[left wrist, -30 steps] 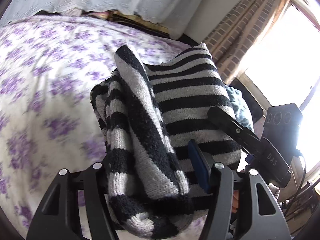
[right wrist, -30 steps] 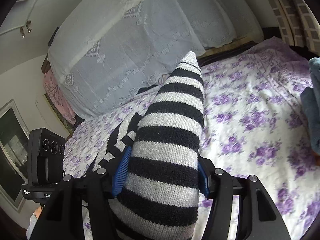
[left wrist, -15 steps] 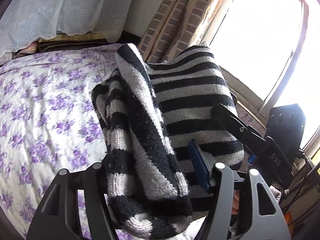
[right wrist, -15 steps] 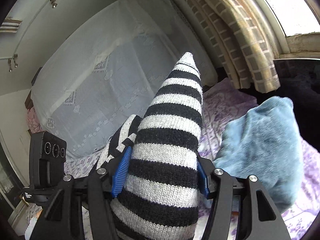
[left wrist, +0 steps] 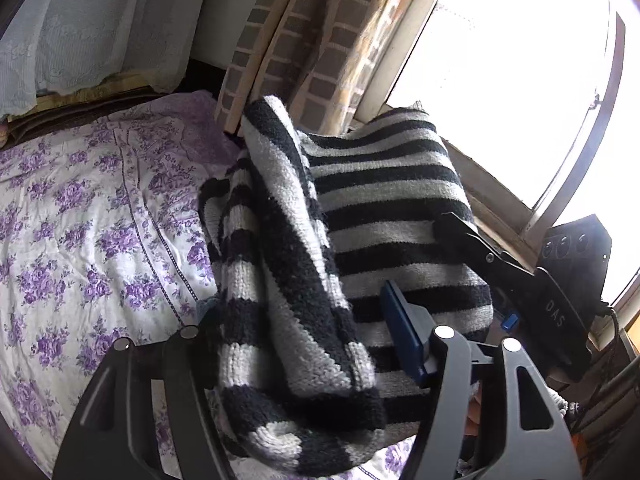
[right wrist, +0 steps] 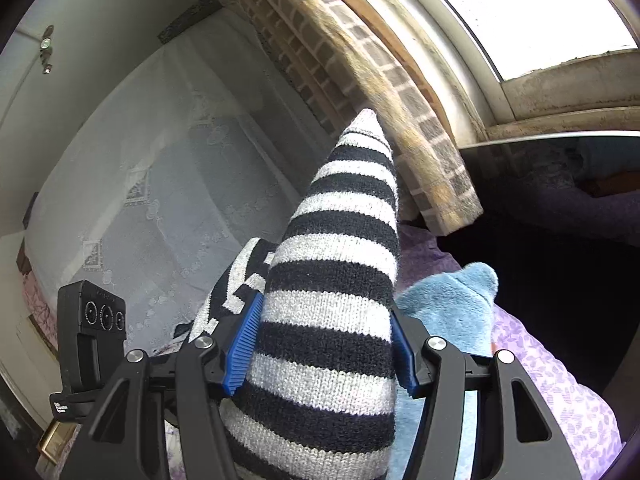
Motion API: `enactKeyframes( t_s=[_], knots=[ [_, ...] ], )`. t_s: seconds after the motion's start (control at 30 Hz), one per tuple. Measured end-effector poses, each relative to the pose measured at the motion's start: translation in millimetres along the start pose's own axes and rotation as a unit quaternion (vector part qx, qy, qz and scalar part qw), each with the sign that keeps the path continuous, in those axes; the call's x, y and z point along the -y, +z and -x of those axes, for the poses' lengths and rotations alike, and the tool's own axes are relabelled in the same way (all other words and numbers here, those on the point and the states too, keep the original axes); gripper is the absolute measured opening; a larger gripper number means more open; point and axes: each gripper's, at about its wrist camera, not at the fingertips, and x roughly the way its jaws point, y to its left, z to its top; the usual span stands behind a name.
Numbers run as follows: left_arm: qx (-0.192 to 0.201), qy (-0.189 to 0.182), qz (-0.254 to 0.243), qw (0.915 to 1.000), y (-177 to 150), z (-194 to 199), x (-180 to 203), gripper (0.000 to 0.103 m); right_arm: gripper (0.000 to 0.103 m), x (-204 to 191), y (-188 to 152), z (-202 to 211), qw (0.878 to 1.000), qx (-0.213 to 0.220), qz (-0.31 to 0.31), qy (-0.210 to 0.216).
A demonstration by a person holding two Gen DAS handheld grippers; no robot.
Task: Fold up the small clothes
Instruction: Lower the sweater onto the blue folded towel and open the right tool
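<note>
A folded black-and-grey striped knit sweater (left wrist: 360,216) is held up in the air between both grippers. My left gripper (left wrist: 304,344) is shut on one end of the bundle, its blue pad (left wrist: 400,332) pressed against the knit. My right gripper (right wrist: 324,340) is shut on the other end of the sweater (right wrist: 332,280), with blue pads (right wrist: 242,340) on both sides. The right gripper's body shows in the left wrist view (left wrist: 520,280) at the sweater's far side. The sweater hides most of the space ahead of both grippers.
A bed with a purple-flowered sheet (left wrist: 80,216) lies below at left. A folded light-blue fleece garment (right wrist: 452,308) lies on the bed to the right of the sweater. A brick-pattern curtain (left wrist: 312,40), a bright window (left wrist: 520,60) and a white net (right wrist: 160,200) are behind.
Both grippers have swung with the sweater toward the window side of the bed. The blue fleece garment has come into the right wrist view, close beside the sweater. The grip is unchanged.
</note>
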Motion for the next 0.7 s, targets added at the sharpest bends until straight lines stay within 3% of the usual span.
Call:
enactKeyframes(
  t_s=[0.1, 0.13, 0.2, 0.27, 0.53, 0.7],
  knots=[
    [-0.046, 0.065, 0.019, 0.9966, -18, -46, -27, 0.071, 0.059, 46, -24, -38, 0.997, -0.053, -0.032, -0.053],
    [-0.051, 0.073, 0.025, 0.9957, -29, -57, -37, 0.076, 0.065, 64, -35, -49, 0.996, -0.061, -0.05, -0.042],
    [-0.046, 0.061, 0.052, 0.9957, -45, -69, -58, 0.099, 0.07, 92, -49, -56, 0.994, -0.056, -0.096, 0.011],
    [-0.043, 0.035, 0.077, 0.9955, -50, -72, -67, 0.099, 0.07, 89, -50, -53, 0.996, -0.048, -0.081, 0.007],
    [-0.023, 0.068, 0.066, 0.9953, -53, -64, -58, 0.099, 0.074, 85, -48, -54, 0.997, -0.044, -0.068, 0.0],
    [-0.006, 0.086, 0.042, 0.9954, -53, -32, -42, 0.099, 0.087, 61, -33, -32, 0.996, -0.045, -0.026, -0.068]
  ],
)
